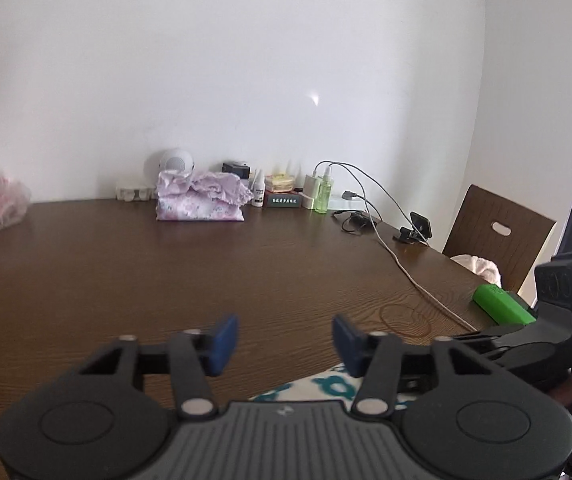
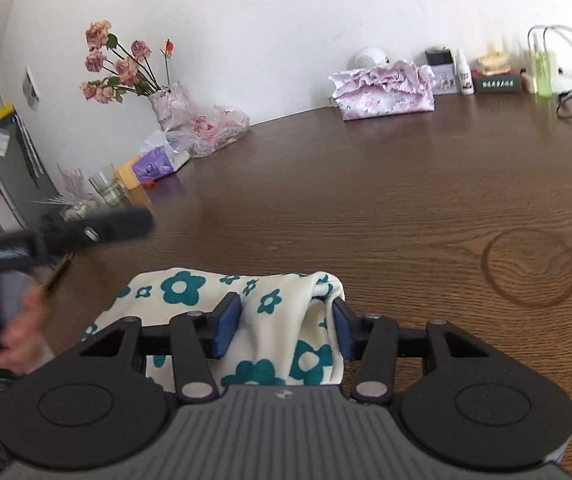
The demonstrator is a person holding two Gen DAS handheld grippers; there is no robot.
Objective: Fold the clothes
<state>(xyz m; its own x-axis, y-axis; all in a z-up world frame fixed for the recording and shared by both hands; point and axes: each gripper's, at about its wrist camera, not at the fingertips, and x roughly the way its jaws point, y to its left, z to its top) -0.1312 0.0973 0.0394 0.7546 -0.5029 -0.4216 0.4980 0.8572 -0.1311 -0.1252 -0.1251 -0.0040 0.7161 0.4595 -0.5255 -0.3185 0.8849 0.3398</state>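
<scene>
Lying folded on the table (image 2: 405, 184), the flowered cloth (image 2: 270, 320) sits between my right gripper's (image 2: 284, 330) wide-open pads. My left gripper (image 1: 284, 340), also wide, hovers empty beside it.

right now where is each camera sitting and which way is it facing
Left wrist: rides on the left gripper, raised over the brown table, facing the back wall; its open blue fingers show, with the right gripper at the right edge.
Right wrist: rides on the right gripper, low over the cream cloth with teal flowers, facing the wall and the vase of roses; its open fingers straddle the cloth, and a blurred hand holds the left gripper.
Shared: the table, the pink folded cloth and the flowered cloth.
</scene>
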